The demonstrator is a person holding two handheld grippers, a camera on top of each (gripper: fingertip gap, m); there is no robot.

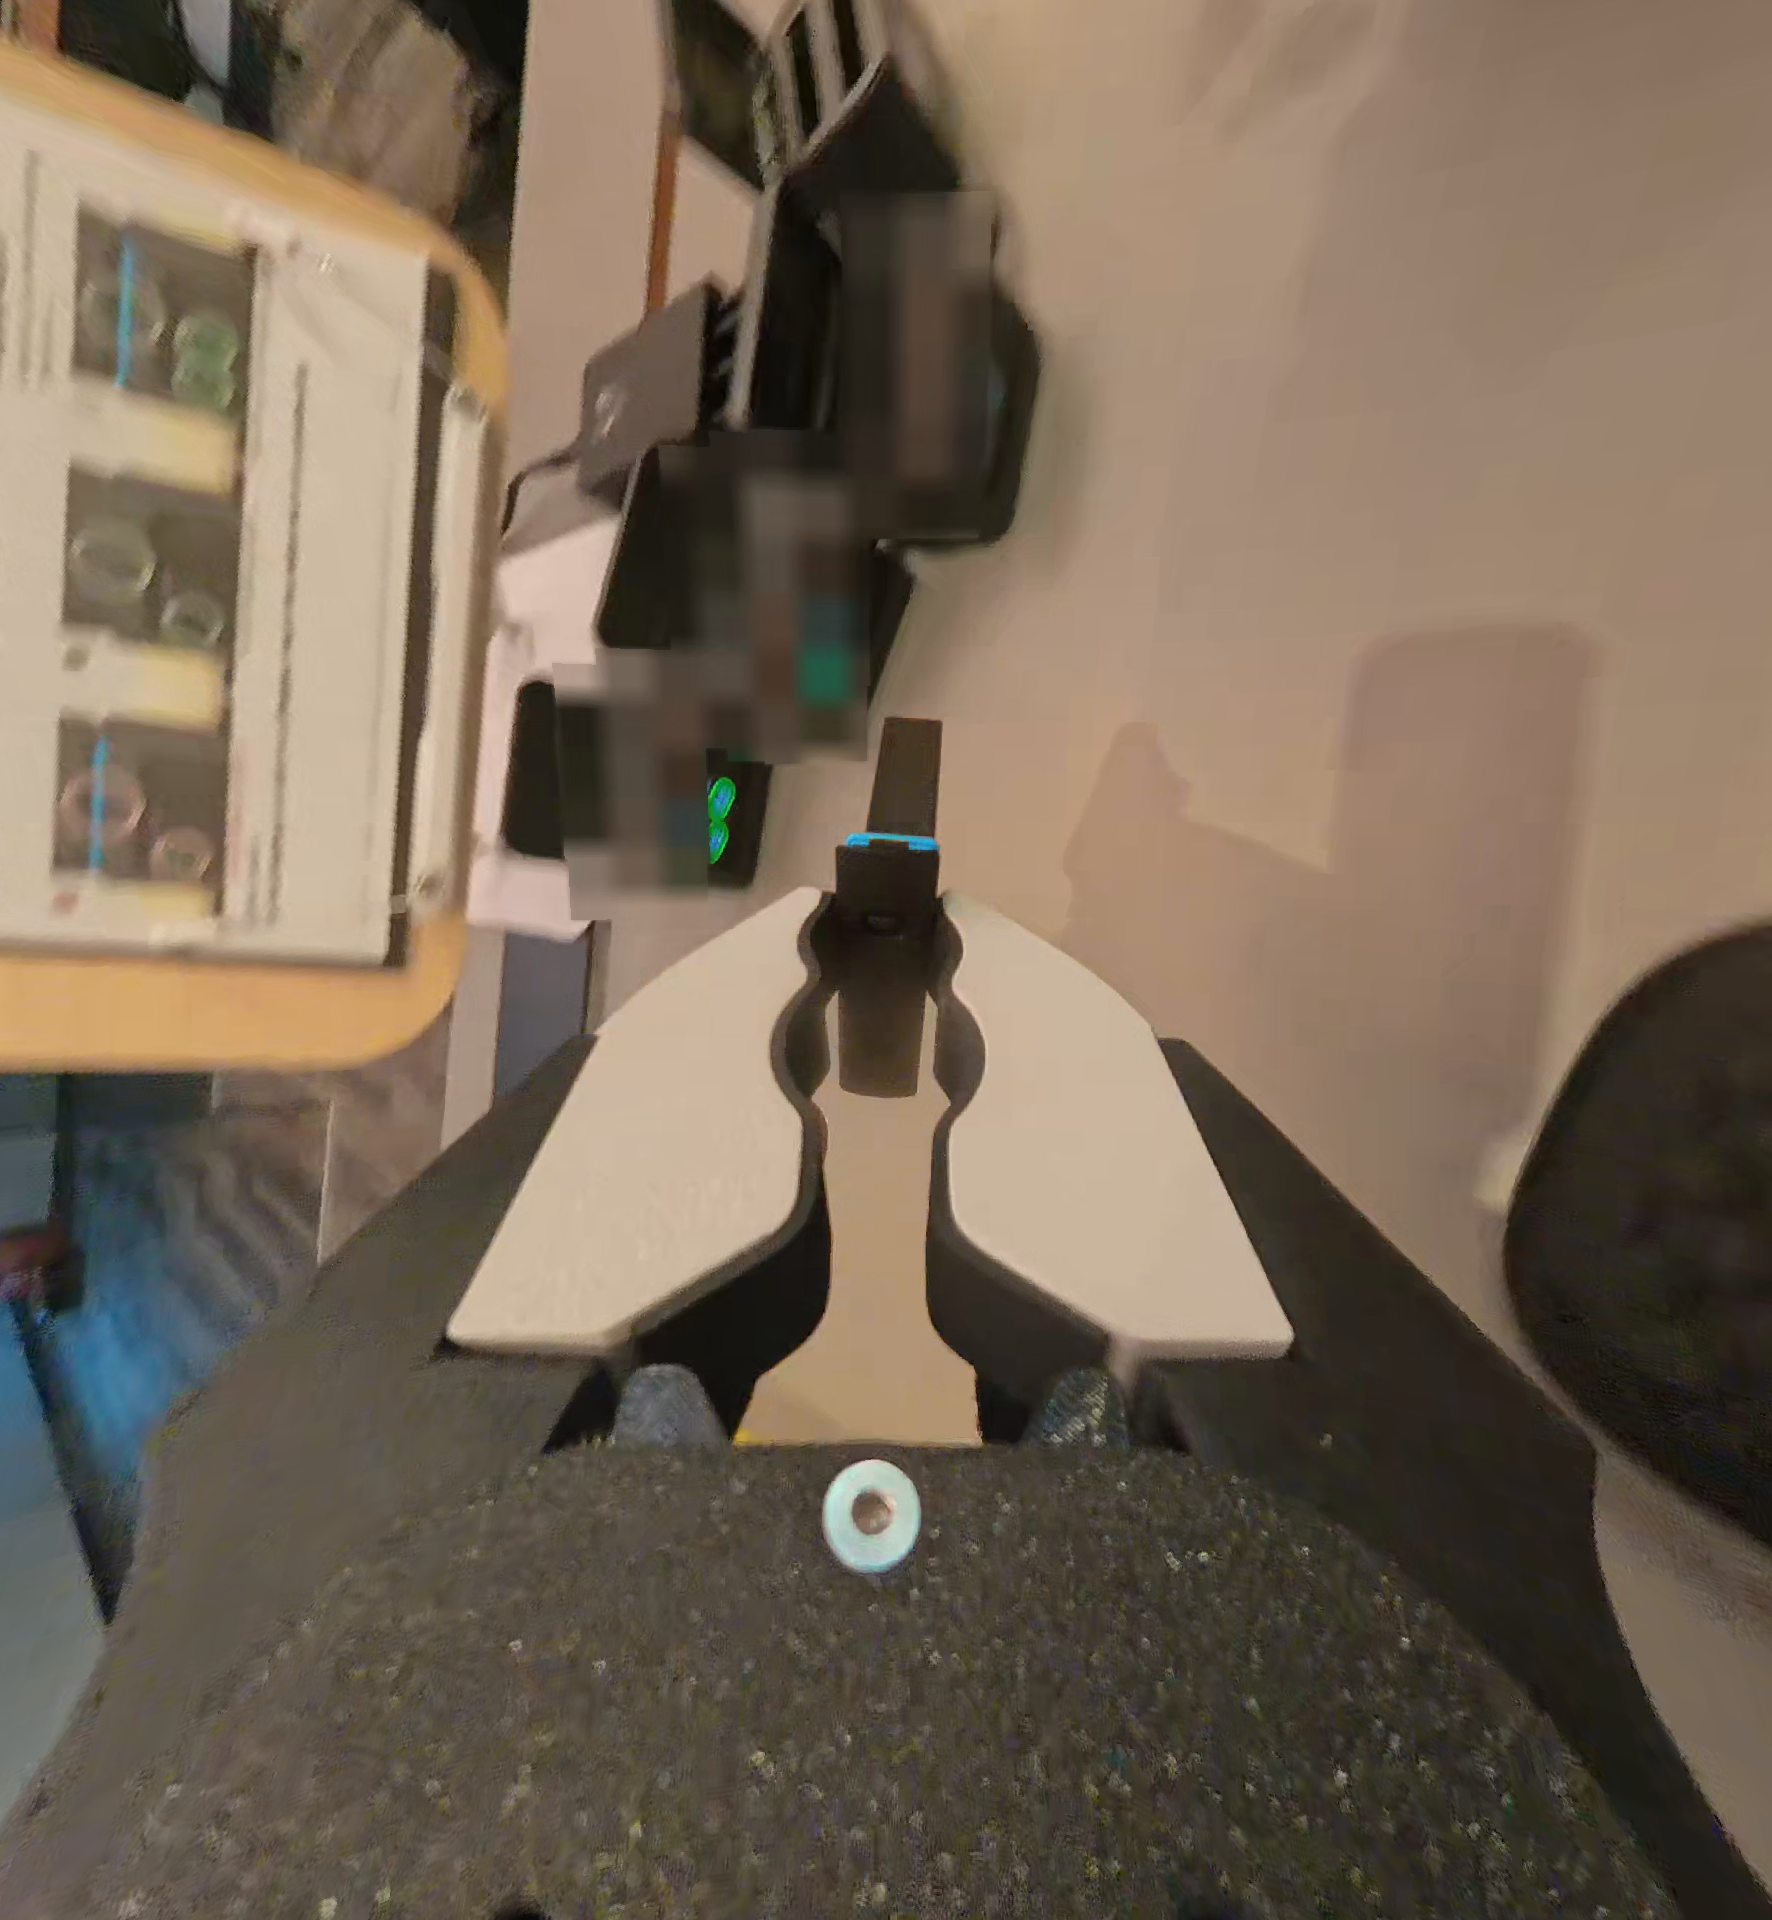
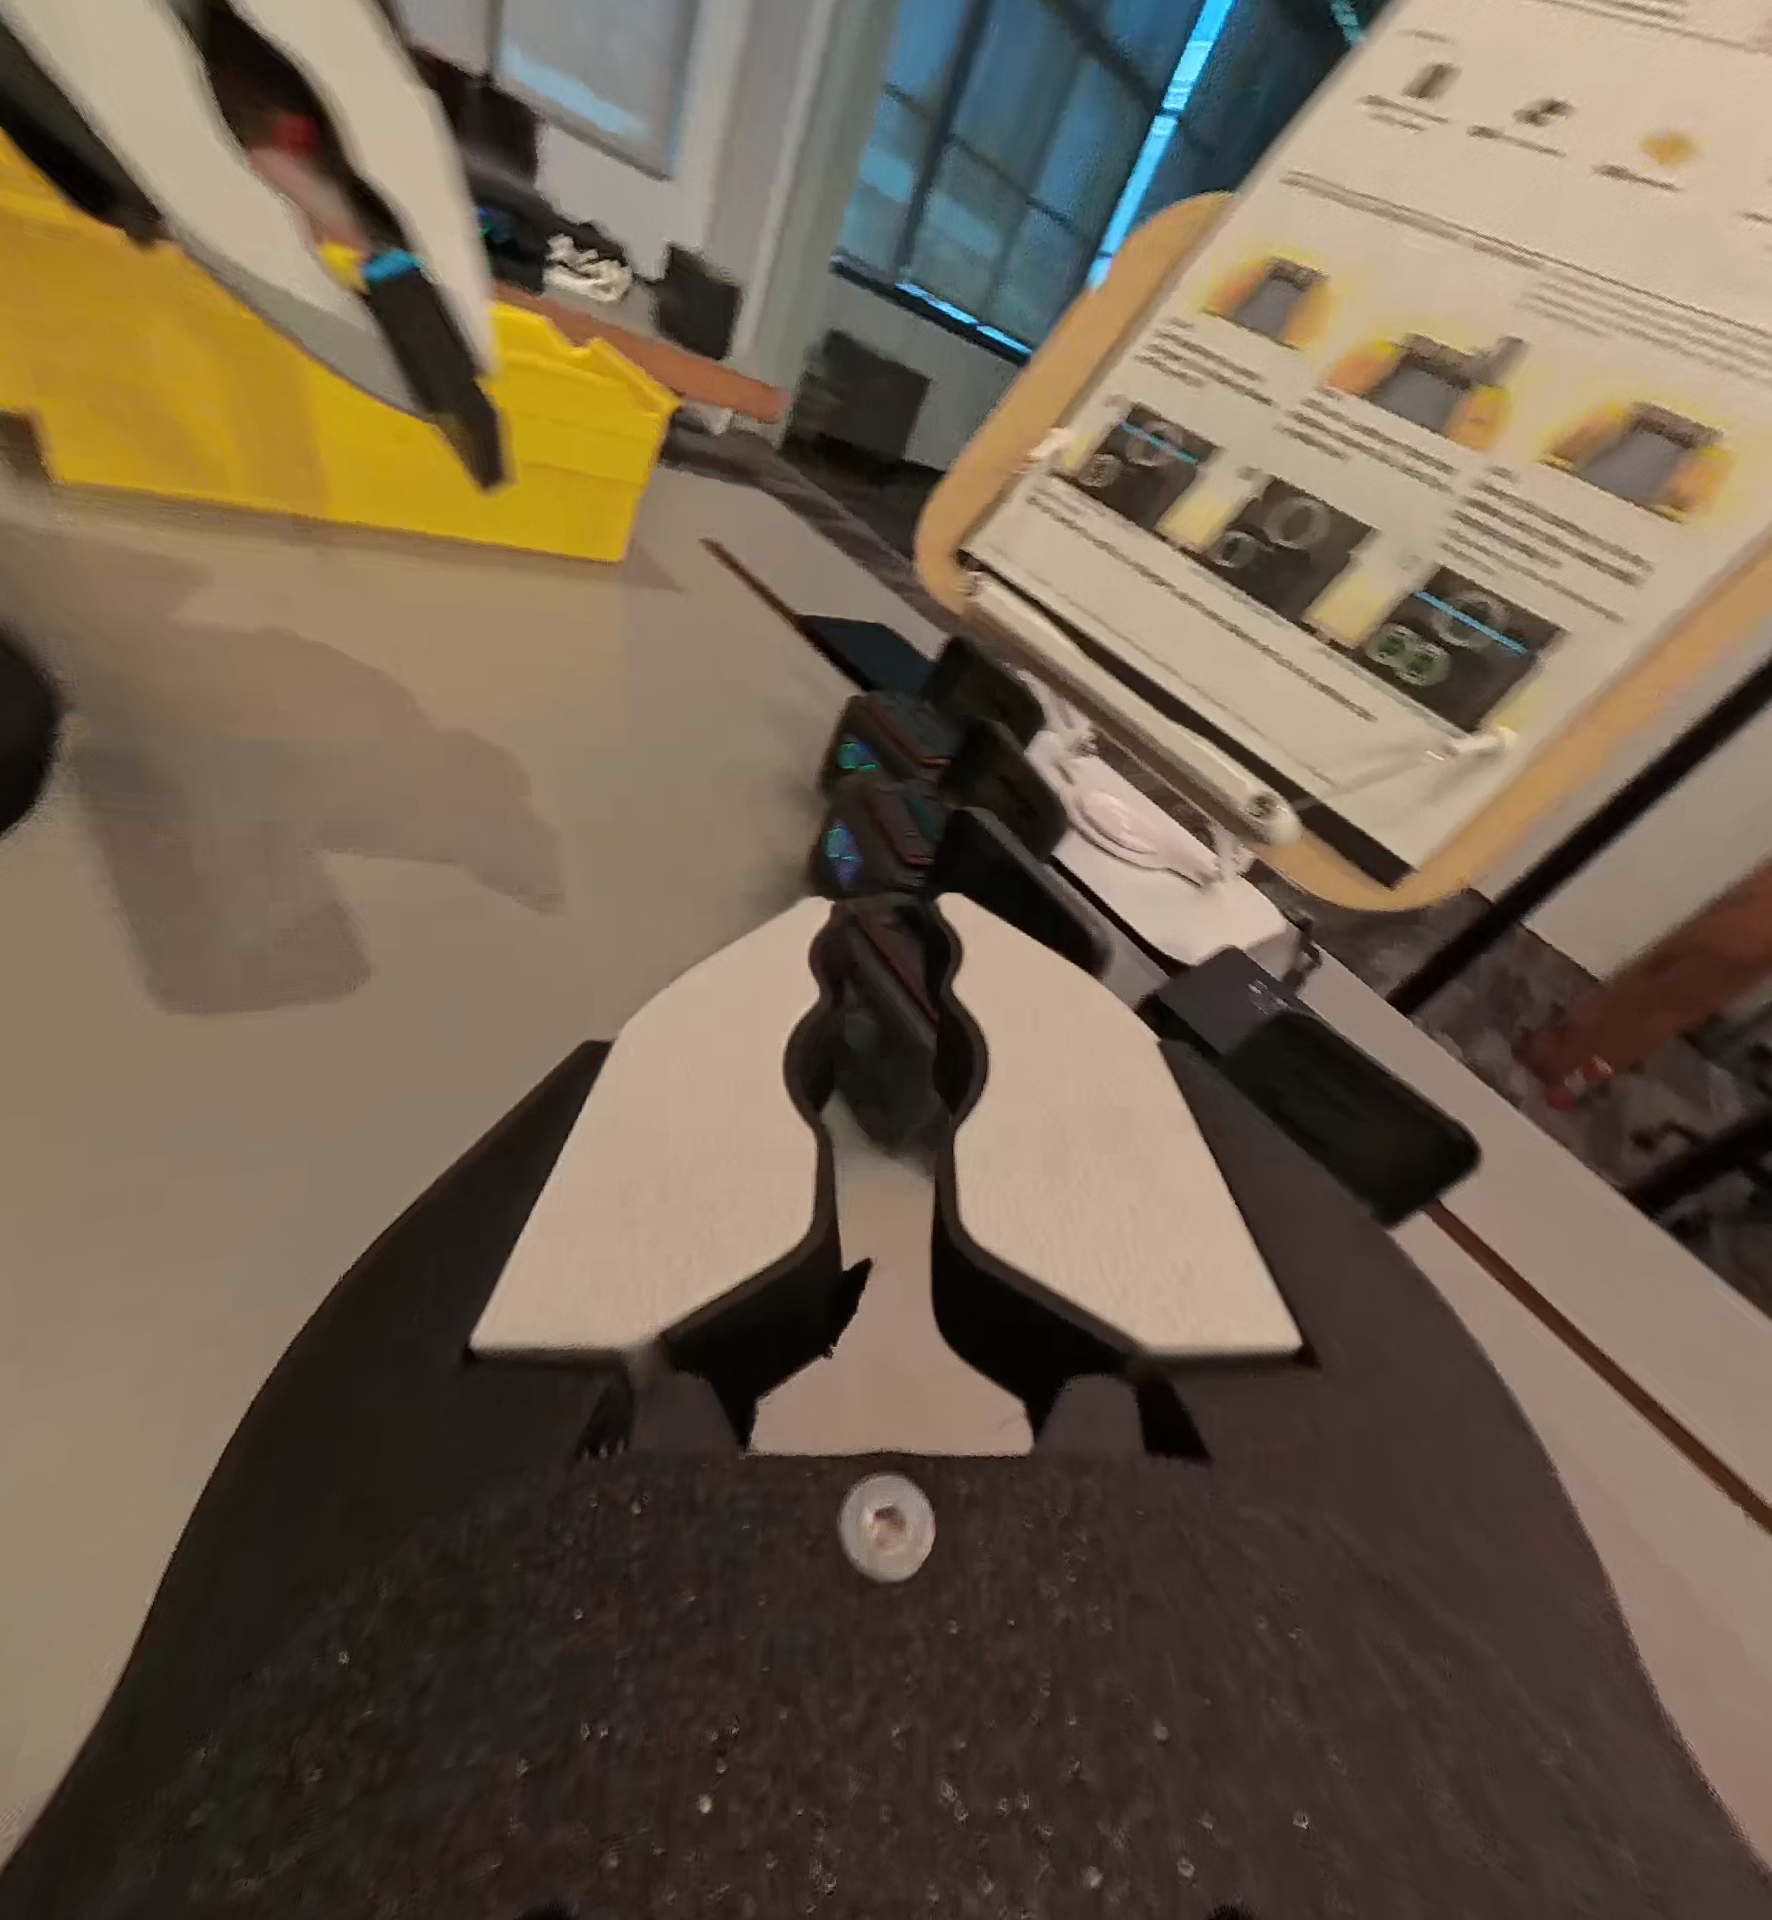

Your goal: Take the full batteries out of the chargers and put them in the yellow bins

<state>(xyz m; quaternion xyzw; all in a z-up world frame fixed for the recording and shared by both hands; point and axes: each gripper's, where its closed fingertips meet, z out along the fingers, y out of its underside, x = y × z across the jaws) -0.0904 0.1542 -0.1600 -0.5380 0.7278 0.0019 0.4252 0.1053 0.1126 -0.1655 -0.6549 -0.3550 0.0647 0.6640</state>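
Gripped a black battery [image 1: 897, 790] with a blue band in the tips of the left gripper [image 1: 884, 914], clenched on its near end, with the long axis running straight forward out of the jaws. Seen from the right wrist view, hung that battery nose-down and tilted in front of the wall of the yellow bin [image 2: 186, 395], close to its rim but not yet inside or over the opening as far as could be told through the blur. Put the left side plainly nearer to the bin, which stood on the grey table [image 2: 446, 1039] well apart from the row of chargers [image 2: 866, 800]. Judged the coming move to turn on exactly that: bin just behind and below the battery's low end, so a short carry over the rim and a release, probably. Reached with the right gripper [image 2: 884, 920] low along the charger row instead, jaws drawn narrow about a dark piece at the nearest charger; could not tell whether clamped on it or only framing it. Showed green lights on the two chargers farther along the row, just beyond the right tips.
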